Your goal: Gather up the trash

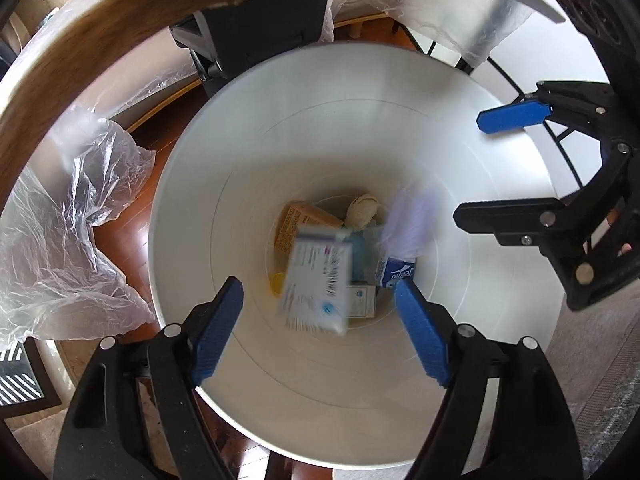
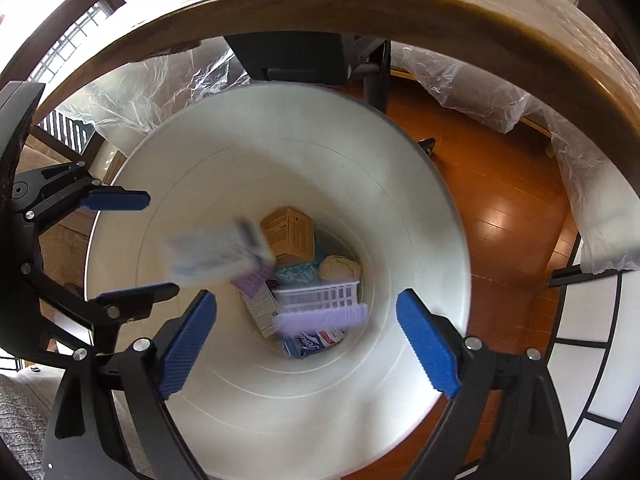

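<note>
Above the white bin [image 1: 192, 184], both claws hang with their blue pads spread wide and nothing between them. The left claw [image 1: 318, 330] points straight down the bin's mouth, and just below it a white box [image 1: 316, 280] shows as a blur, apparently loose and dropping. The right claw [image 2: 306, 342] is over the same opening; beneath it a purple comb-like piece [image 2: 324, 318] is smeared the same way, also seemingly falling. From the left wrist view the right claw appears at the bin's far right rim, equally empty.

At the bottom of the bin lie a brown carton [image 2: 288, 236], a crumpled paper ball [image 2: 340, 268], a white slotted basket [image 2: 318, 296] and a blue tissue pack [image 2: 312, 342], piled touching one another. Beyond the bin, clear plastic sheeting [image 1: 64, 216] rests on the wood floor [image 2: 492, 184], under the curved edge of the table [image 2: 360, 12].

By my reading, this is the drop step: both pieces look released over the bin. Next, each claw needs lifting clear of the rim and swinging toward whatever trash remains, none of which shows here.
</note>
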The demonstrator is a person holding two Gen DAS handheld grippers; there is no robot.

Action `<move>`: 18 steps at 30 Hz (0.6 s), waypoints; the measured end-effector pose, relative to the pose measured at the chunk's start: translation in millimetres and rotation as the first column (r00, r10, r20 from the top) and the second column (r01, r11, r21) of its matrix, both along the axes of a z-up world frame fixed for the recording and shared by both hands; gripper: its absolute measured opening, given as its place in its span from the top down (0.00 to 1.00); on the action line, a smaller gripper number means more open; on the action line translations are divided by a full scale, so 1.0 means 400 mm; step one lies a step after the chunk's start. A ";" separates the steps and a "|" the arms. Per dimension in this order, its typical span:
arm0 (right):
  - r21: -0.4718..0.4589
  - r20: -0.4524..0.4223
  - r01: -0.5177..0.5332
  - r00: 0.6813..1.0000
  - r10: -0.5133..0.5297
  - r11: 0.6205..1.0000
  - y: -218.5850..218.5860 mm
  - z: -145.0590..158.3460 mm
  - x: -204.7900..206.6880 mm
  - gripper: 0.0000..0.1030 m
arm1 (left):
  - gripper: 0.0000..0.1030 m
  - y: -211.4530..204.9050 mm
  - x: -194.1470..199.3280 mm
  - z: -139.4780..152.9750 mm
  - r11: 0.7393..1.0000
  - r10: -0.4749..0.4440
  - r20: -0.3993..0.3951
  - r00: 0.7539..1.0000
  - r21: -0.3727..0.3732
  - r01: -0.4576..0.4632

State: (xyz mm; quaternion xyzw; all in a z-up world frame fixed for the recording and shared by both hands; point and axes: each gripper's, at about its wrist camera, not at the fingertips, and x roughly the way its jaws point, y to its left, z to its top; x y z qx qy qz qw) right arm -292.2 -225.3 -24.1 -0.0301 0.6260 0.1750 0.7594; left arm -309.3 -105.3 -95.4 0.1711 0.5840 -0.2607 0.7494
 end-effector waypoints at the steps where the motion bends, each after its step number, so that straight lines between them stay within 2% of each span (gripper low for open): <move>1: -0.002 0.005 0.006 1.000 -0.006 1.000 -0.006 0.008 -0.003 0.12 | 0.23 0.006 -0.003 0.009 1.000 0.007 0.003 1.000 -0.006 -0.007; 4: 0.023 0.022 0.032 0.999 -0.033 0.999 -0.035 0.063 -0.015 0.12 | 0.23 0.023 -0.019 0.067 0.999 0.015 0.021 1.000 -0.038 -0.015; 6: 0.068 0.056 0.044 0.997 -0.047 0.997 -0.054 0.130 -0.022 0.12 | 0.23 0.036 -0.041 0.160 0.996 -0.006 0.076 0.997 -0.091 0.013; 8: 0.098 0.131 0.043 0.990 -0.056 0.994 -0.072 0.224 -0.023 0.09 | 0.21 0.052 -0.046 0.262 0.987 -0.007 0.145 0.989 -0.157 0.030; 9: 0.105 0.183 0.045 0.981 -0.064 0.993 -0.083 0.271 -0.016 0.06 | 0.10 0.065 -0.038 0.318 0.980 0.010 0.189 0.982 -0.199 0.028; 10: 0.105 0.233 0.049 0.970 -0.073 0.993 -0.094 0.309 -0.004 0.04 | 0.04 0.080 -0.024 0.361 0.973 0.036 0.237 0.971 -0.228 0.020; 11: 0.101 0.278 0.058 0.957 -0.084 0.993 -0.105 0.340 0.016 0.04 | 0.01 0.098 0.002 0.411 0.966 0.087 0.305 0.948 -0.257 -0.006; 13: 0.091 0.346 0.097 0.930 -0.123 0.991 -0.137 0.385 0.088 0.04 | 0.01 0.131 0.076 0.461 0.953 0.188 0.366 0.911 -0.291 -0.079; 16: 0.089 0.389 0.187 0.898 -0.207 0.978 -0.197 0.392 0.244 0.04 | 0.01 0.184 0.234 0.471 0.919 0.358 0.390 0.848 -0.308 -0.246; 18: 0.071 0.391 0.242 0.886 -0.251 0.968 -0.230 0.372 0.347 0.04 | 0.01 0.214 0.346 0.446 0.896 0.432 0.395 0.811 -0.294 -0.334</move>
